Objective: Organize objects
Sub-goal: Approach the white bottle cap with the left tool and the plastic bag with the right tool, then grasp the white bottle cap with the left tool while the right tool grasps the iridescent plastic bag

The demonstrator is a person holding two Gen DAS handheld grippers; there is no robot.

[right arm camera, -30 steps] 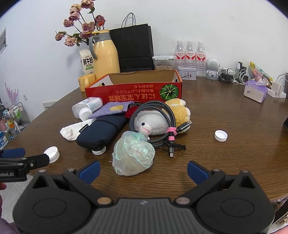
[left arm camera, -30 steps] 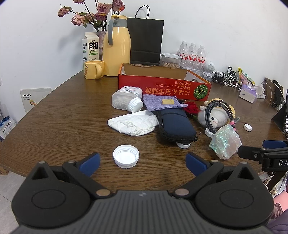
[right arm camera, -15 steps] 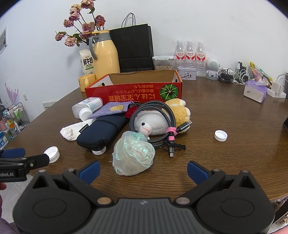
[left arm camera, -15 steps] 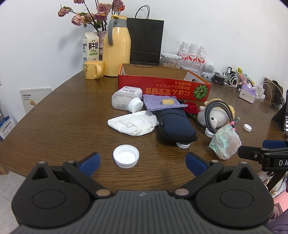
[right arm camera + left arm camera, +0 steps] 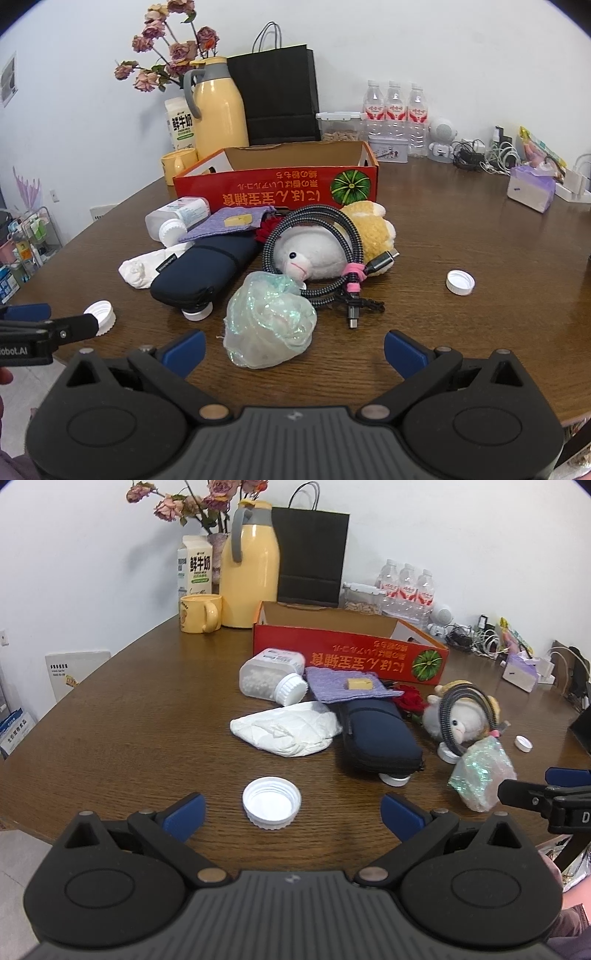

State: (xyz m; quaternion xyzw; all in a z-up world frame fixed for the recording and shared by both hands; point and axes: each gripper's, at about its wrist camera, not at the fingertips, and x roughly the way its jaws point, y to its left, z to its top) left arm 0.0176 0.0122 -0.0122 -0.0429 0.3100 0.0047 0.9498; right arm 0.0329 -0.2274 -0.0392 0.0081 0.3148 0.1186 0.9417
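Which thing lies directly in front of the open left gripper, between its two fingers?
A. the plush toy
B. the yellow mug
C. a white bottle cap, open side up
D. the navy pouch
C: the white bottle cap lies hollow side up between the spread fingers of the left gripper.

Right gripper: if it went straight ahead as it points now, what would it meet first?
Probably the iridescent plastic bag, lying just ahead between the open right gripper fingers; the coiled cable lies beyond it.

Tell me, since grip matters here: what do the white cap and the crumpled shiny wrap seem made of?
White cap: likely hard plastic, matte, with ribbed sides. Shiny wrap: apparently thin iridescent film, translucent, creased, glinting green.
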